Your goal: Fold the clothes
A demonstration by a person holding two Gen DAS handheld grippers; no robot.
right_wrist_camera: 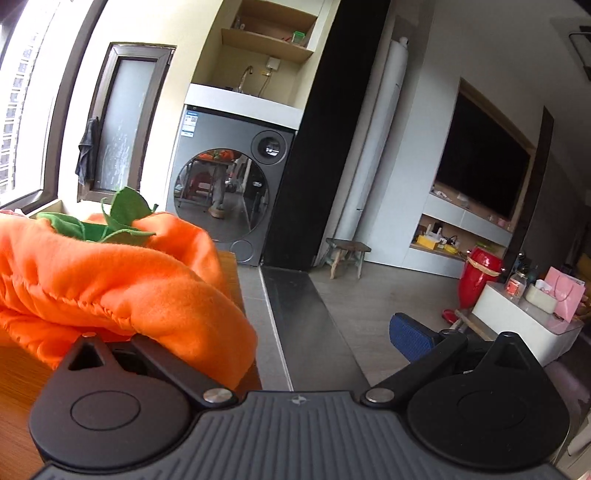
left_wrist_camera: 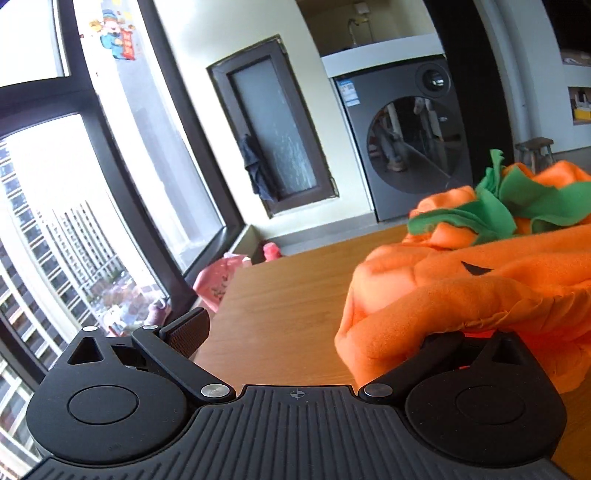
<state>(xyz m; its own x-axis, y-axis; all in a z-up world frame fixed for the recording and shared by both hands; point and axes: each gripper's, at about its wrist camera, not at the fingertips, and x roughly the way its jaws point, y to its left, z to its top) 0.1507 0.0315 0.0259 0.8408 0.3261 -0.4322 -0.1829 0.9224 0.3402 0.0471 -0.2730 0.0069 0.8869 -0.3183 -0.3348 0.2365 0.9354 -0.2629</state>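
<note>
The orange garment point(left_wrist_camera: 480, 273) lies bunched on the counter point(left_wrist_camera: 280, 295), draping over and hiding one finger of each gripper. Both the left gripper point(left_wrist_camera: 314, 332) and right gripper point(right_wrist_camera: 266, 332) have jaws spread apart. The washing machine point(right_wrist_camera: 229, 177) label is unreadable.

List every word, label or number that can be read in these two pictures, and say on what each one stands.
None can be read.
Blue and white label on the washing machine: print too small.
Colourful window sticker: red part's signs blurred.
Orange garment: a black shape only, no text.
</note>
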